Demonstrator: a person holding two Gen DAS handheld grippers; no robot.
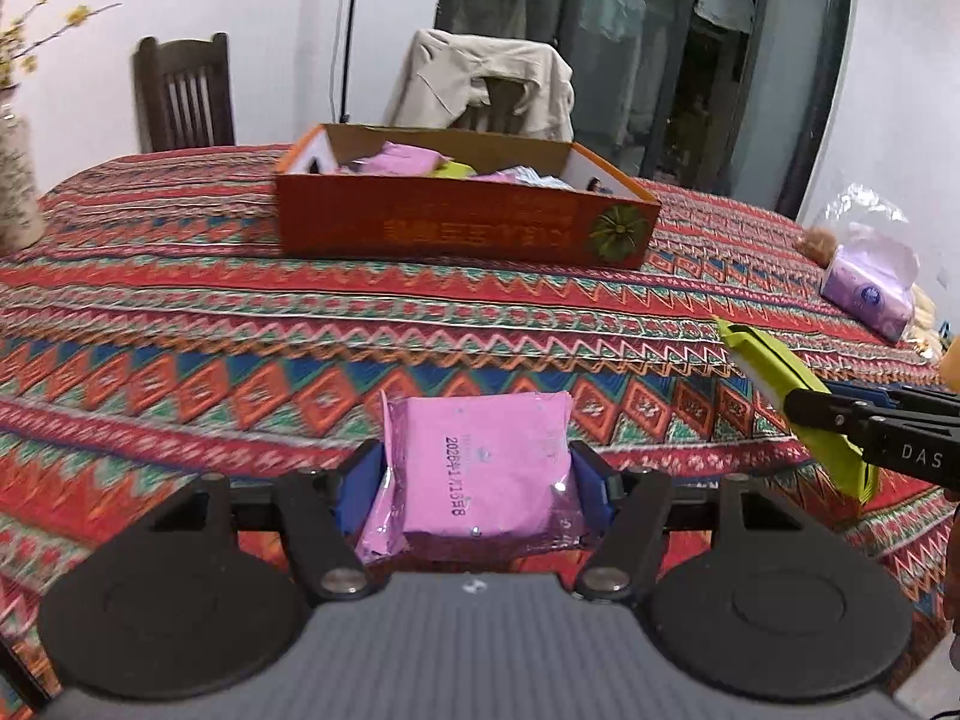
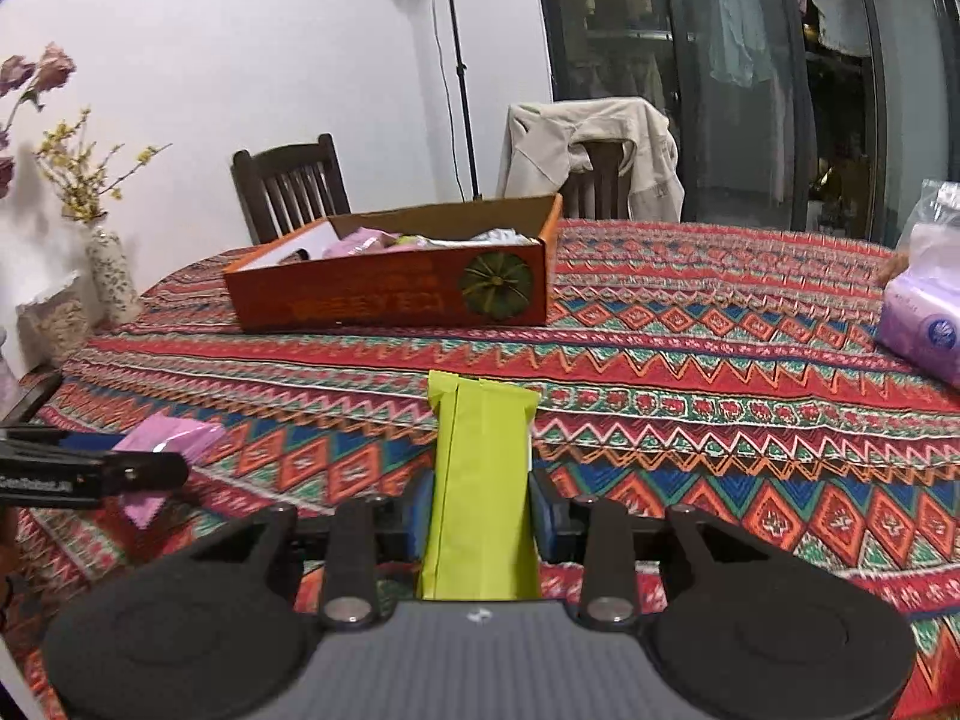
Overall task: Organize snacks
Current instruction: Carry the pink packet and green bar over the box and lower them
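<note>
While each gripped, one pink packet [image 1: 480,474], one green packet [image 2: 480,480]

Left gripper [image 1: 477,480] clamps a pink snack packet [image 1: 480,474] above the patterned tablecloth [image 1: 180,312].

The blue pads [image 1: 591,480] press the packet's two sides, its printed date code facing up. At twelve o'clock from it, well apart, stands an orange cardboard box [image 1: 462,222] with pink and white packets inside. At three o'clock the right gripper [image 1: 840,414] enters from the frame edge, closed on a lime-green snack bar [image 1: 774,372] that tilts up toward eleven. At two o'clock, near the table's edge, lies a purple tissue pack [image 1: 870,294]. Beyond the box, a chair draped with a beige jacket [image 1: 486,78].
</note>
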